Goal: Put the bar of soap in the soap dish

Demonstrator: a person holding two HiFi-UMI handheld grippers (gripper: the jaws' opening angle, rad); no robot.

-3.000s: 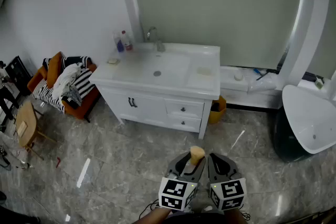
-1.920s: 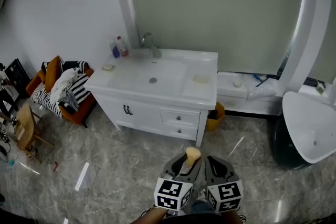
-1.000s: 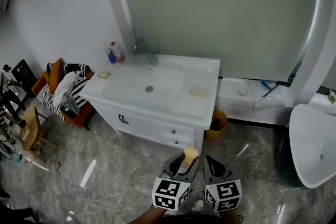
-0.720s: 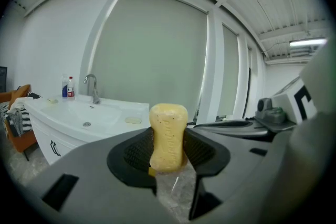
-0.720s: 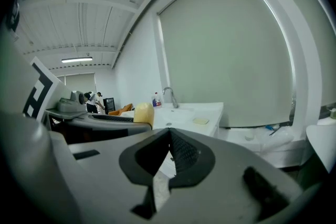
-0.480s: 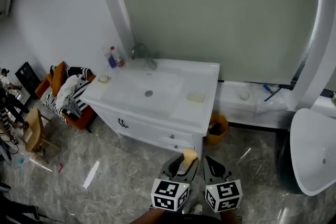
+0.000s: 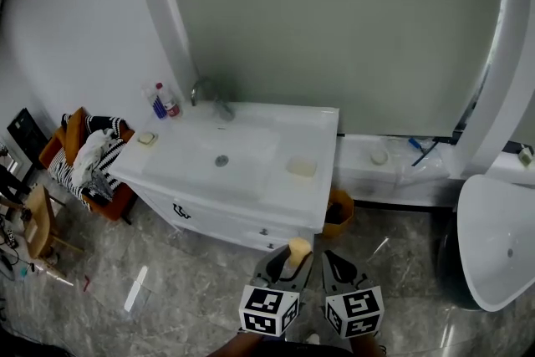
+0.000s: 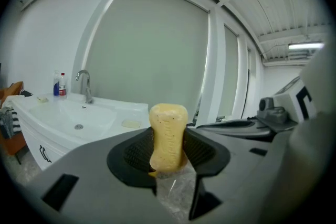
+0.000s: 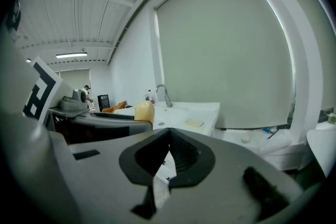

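A pale yellow bar of soap (image 7: 298, 250) stands upright between the pads of my left gripper (image 7: 293, 261), which is shut on it low in the head view. In the left gripper view the soap (image 8: 168, 134) rises above the left gripper (image 8: 168, 153). Beside it, my right gripper (image 7: 334, 262) holds nothing, and its jaws meet in the right gripper view (image 9: 169, 136). Ahead stands a white vanity (image 7: 311, 198) with a sink. A pale shallow dish (image 7: 302, 167) lies on its right side. A smaller dish-like item (image 7: 147, 138) lies at its left end.
A faucet (image 7: 205, 90) and two bottles (image 7: 162, 103) stand at the vanity's back left. An orange chair piled with clothes (image 7: 84, 156) and a wooden stool (image 7: 38, 221) are on the left. A yellow bin (image 7: 338, 213) and a white tub (image 7: 497, 240) are on the right.
The vanity has drawn nearer and shifted left in the head view as both grippers moved toward it. The soap stays gripped in the left gripper.
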